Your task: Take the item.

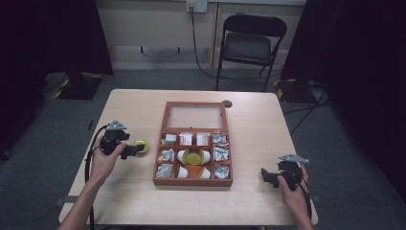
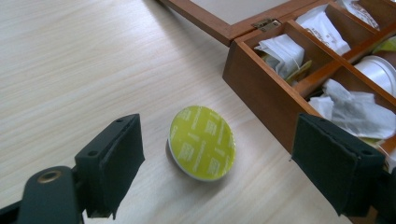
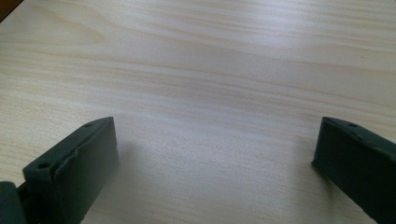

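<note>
The pale wooden surface [image 1: 129,110] is carrying everything here, with a folding chair [image 1: 249,45] standing well beyond its far edge. At its middle a wooden compartment box [image 1: 193,182] is lying with its glass-paned lid [image 1: 195,116] folded flat away from the person, which is leaving every compartment reachable from above. White sachets [image 1: 167,155] are filling the outer compartments, and a yellow-green capsule [image 1: 193,156] is sitting in the centre one among white pods.

The left tongs [image 1: 135,149] are hovering just beside the box's left wall, their jaws spread wide and gripping nothing. They are straddling a second capsule [image 2: 201,142], which is resting tilted on the bare surface with its yellow-green foil lid facing up, near the box but apart from it. Judging by that framing, the person is either lining up to take the capsule or has just let it go; I cannot tell which.

The right tongs [image 1: 269,177] are resting low near the surface's right front corner, well apart from the box, jaws likewise wide and empty over bare wood, probably parked out of the way.
</note>
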Demonstrator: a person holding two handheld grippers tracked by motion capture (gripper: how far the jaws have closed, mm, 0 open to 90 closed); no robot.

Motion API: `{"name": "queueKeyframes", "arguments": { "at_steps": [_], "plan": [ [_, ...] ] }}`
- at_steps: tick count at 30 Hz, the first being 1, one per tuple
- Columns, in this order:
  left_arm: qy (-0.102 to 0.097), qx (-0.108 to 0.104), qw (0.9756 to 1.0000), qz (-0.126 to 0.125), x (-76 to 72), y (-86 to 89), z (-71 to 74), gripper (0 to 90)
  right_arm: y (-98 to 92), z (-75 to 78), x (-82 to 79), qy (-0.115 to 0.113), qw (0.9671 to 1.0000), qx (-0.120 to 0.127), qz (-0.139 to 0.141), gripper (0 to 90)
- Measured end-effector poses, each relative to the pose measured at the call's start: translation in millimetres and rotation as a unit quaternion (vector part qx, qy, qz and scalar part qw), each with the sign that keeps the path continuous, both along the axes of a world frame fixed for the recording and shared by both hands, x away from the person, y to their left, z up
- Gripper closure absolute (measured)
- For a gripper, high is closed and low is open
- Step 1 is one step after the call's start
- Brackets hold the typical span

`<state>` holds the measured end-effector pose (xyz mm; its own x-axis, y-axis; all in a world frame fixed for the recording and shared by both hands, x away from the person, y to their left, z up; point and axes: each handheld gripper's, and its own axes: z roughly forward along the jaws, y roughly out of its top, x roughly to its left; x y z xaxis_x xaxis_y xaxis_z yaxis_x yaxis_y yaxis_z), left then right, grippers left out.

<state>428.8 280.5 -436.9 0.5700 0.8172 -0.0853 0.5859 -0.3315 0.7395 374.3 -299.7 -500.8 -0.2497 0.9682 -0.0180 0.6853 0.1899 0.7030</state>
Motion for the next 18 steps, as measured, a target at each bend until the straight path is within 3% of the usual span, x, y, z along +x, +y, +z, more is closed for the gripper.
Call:
{"name": "queueKeyframes", "arguments": {
  "at_steps": [3,6,9,12,18],
  "plan": [
    [-0.008,0.007,0.9999,0.001,-8.3,4.0,5.4,16.5,0.0,0.0,0.0,0.0,1.0,0.0,0.0,0.0],
    [-0.005,-0.007,1.0,0.001,-16.3,9.1,9.4,16.6,0.1,0.0,-0.1,0.0,1.0,0.001,-0.001,0.0],
    [-0.011,0.019,0.9998,0.005,-22.8,13.9,10.8,16.6,0.1,0.0,0.0,0.0,1.0,0.0,0.0,0.0],
    [-0.02,0.02,0.9996,0.006,-29.8,19.1,8.5,17.5,0.1,0.0,0.0,0.0,1.0,0.0,0.0,0.0],
    [-0.015,0.038,0.9988,0.027,-41.2,28.9,-3.6,18.3,0.0,0.0,0.0,0.0,1.0,0.0,0.0,0.0]
  ]
}}
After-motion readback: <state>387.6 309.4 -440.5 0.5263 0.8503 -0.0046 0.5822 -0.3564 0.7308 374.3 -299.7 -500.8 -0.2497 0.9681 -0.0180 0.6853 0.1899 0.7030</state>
